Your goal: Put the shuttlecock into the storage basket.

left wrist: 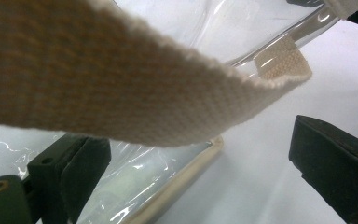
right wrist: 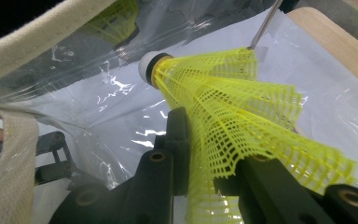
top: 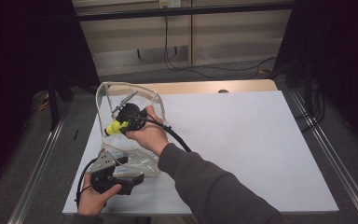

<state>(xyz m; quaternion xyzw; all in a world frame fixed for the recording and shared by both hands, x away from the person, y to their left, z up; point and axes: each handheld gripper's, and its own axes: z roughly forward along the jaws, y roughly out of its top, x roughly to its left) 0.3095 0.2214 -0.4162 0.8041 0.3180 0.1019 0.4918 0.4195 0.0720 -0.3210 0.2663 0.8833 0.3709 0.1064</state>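
Observation:
A clear plastic bag with beige webbing straps lies on the white table, its mouth held up in a loop. My right gripper reaches into that mouth, shut on the mesh skirt of a yellow shuttlecock. In the right gripper view the shuttlecock points its white cork away, pinched by my right gripper, with the bag's film behind. My left gripper rests at the bag's near edge. In its own view my left gripper stands wide apart, a strap crossing above and the bag's hem between the jaws.
The white table top stretches free to the right, with a wooden strip along its far edge. A thin metal rod shows inside the bag. Metal rails flank the table, and cables lie on the floor behind.

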